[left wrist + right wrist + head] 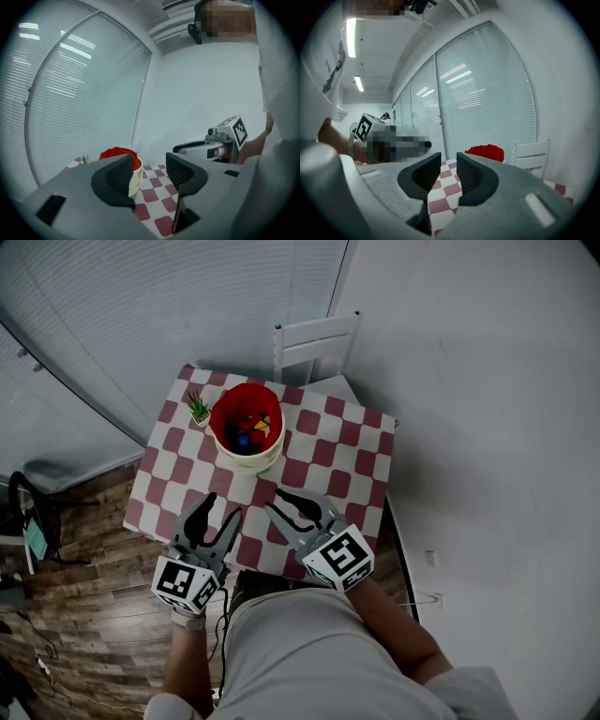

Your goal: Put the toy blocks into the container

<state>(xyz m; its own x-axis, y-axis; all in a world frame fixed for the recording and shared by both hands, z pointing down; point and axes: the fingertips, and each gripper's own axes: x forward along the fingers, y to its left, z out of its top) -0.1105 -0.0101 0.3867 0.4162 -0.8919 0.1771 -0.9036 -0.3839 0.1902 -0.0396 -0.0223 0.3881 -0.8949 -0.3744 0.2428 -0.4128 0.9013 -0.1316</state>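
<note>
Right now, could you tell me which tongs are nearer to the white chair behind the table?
Right. The right tongs hover at the near edge of the table, almost in line with the white chair; the left tongs sit beside them, farther left of it.

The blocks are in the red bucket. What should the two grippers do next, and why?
Probably just pull both back from the table and stop. The toy blocks lie inside the container, I see none left on the checkered table, and the left hand-held gripper and right hand-held gripper both hover with jaws apart, holding nothing.
</note>
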